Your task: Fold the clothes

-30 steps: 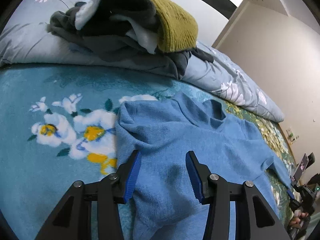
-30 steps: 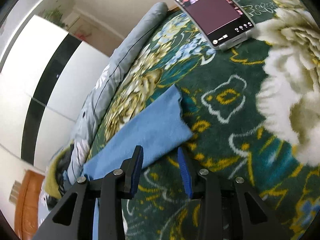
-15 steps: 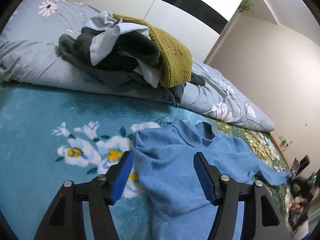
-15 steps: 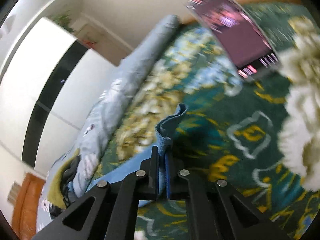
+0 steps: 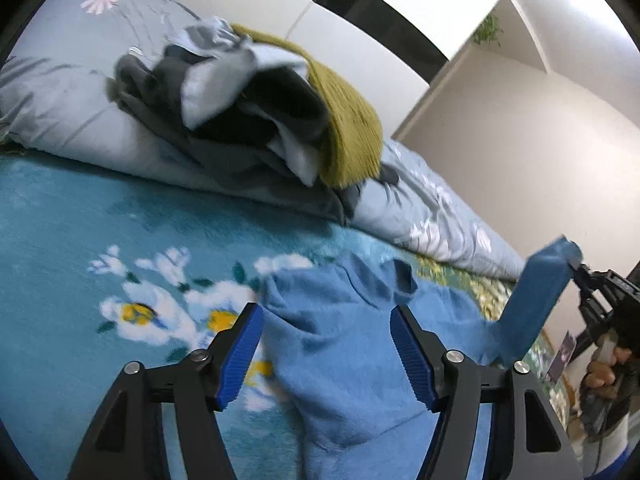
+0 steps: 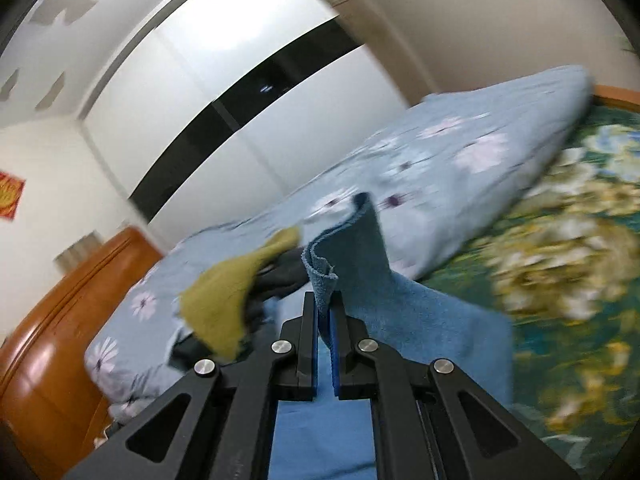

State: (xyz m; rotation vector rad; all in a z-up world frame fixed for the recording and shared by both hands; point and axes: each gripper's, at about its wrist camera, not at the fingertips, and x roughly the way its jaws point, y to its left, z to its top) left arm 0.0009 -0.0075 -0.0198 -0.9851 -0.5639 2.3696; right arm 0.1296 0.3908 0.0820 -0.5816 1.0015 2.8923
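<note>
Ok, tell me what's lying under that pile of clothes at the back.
The clothes pile sits on a grey-blue floral duvet, bunched along the teal floral blanket. Whatever is beneath the duvet is covered.

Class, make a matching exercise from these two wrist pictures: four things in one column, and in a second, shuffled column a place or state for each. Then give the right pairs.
Things
1. blue sweater sleeve
2. left claw
3. olive knit top
4. phone

Places or states
A. on the heap of clothes over the grey quilt
B. jaws apart above the sweater's body
C. lifted, pinched in the right claw
D. at the far right, beside the bed's edge

Pairs: 1-C, 2-B, 3-A, 4-D
</note>
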